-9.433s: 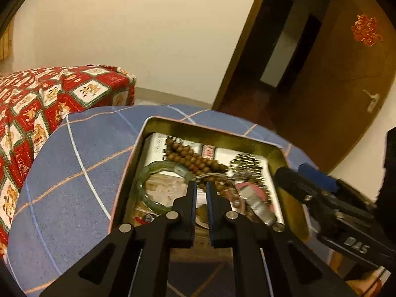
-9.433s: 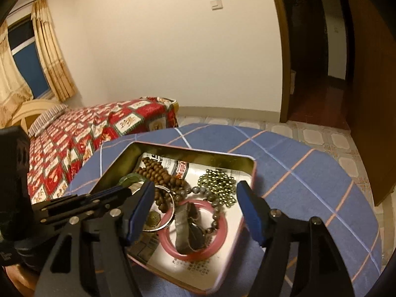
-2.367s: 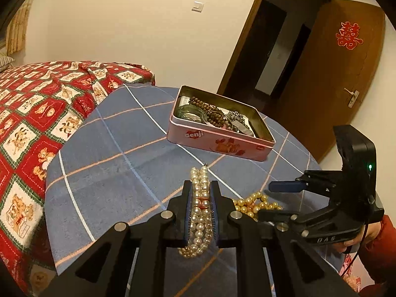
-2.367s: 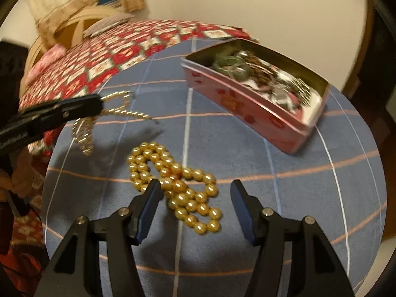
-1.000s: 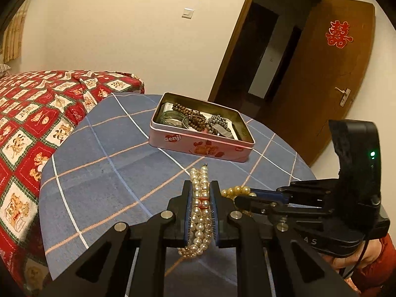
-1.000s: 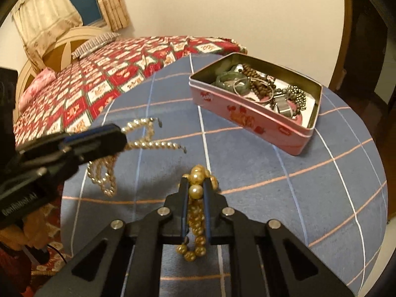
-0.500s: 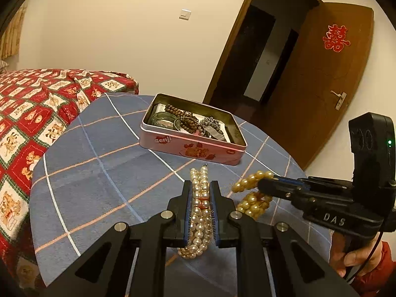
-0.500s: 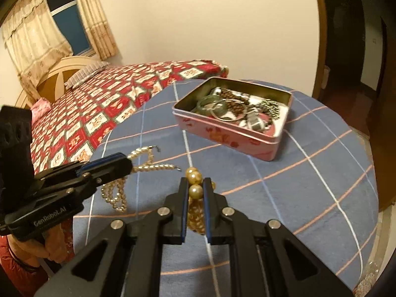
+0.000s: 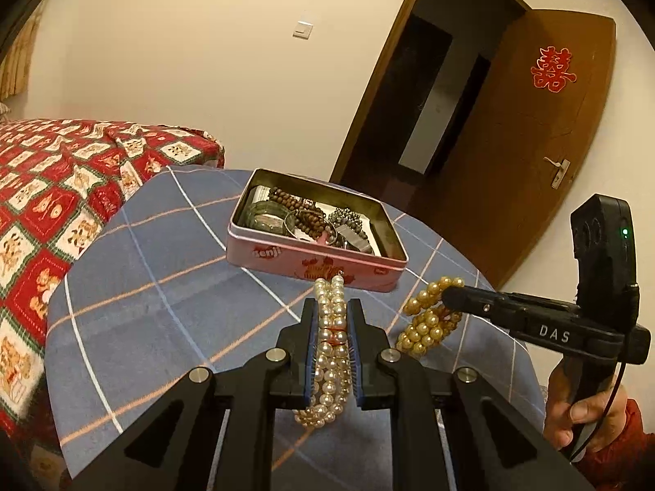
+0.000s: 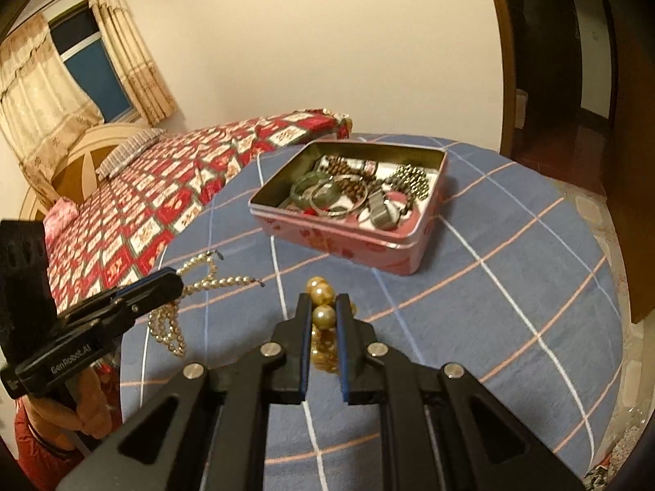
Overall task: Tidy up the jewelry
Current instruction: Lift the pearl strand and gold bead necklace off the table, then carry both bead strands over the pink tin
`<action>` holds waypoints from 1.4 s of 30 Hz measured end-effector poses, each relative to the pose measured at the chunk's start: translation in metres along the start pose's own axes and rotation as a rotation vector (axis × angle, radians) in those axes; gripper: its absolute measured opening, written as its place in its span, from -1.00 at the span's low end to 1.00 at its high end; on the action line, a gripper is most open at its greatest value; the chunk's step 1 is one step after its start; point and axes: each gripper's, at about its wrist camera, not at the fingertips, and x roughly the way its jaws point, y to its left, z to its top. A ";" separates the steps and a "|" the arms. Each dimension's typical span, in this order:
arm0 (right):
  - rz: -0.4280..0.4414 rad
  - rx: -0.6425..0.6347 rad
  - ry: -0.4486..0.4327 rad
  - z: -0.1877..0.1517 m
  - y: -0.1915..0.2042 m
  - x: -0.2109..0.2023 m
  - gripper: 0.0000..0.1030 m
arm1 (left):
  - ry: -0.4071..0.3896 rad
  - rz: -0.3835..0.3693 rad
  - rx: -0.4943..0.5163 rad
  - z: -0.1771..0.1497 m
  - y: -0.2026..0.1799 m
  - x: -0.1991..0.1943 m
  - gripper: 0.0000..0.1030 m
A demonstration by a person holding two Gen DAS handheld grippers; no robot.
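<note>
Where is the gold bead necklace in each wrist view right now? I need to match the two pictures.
Left wrist view: the gold bead necklace hangs right of centre, clamped in the right gripper coming in from the right.
Right wrist view: the same necklace is at bottom centre, between that gripper's own fingers.
Shared landmark: the pink tin on the blue checked cloth, beyond it in both.

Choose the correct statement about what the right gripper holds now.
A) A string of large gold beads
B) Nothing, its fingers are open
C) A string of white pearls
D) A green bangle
A: the right gripper is shut on the gold bead string, a gold bead pinched between its fingers, while the left gripper holds the white pearl strand.
</note>
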 end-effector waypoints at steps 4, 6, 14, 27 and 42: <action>0.002 0.027 0.007 0.002 -0.009 0.002 -0.73 | 0.004 -0.007 -0.012 0.004 0.006 0.005 -0.75; 0.006 0.028 0.009 0.004 -0.010 0.003 -0.73 | 0.001 -0.013 -0.022 0.007 0.009 0.007 -0.75; 0.024 0.013 -0.046 0.032 -0.004 -0.004 -0.73 | -0.055 -0.023 0.008 0.039 0.003 0.009 -0.75; 0.015 -0.010 -0.183 0.096 0.009 -0.004 -0.73 | -0.164 -0.011 0.116 0.107 -0.024 0.025 -0.87; 0.043 0.021 -0.114 0.065 -0.004 0.005 -0.73 | 0.277 0.093 0.155 0.012 0.004 0.100 0.40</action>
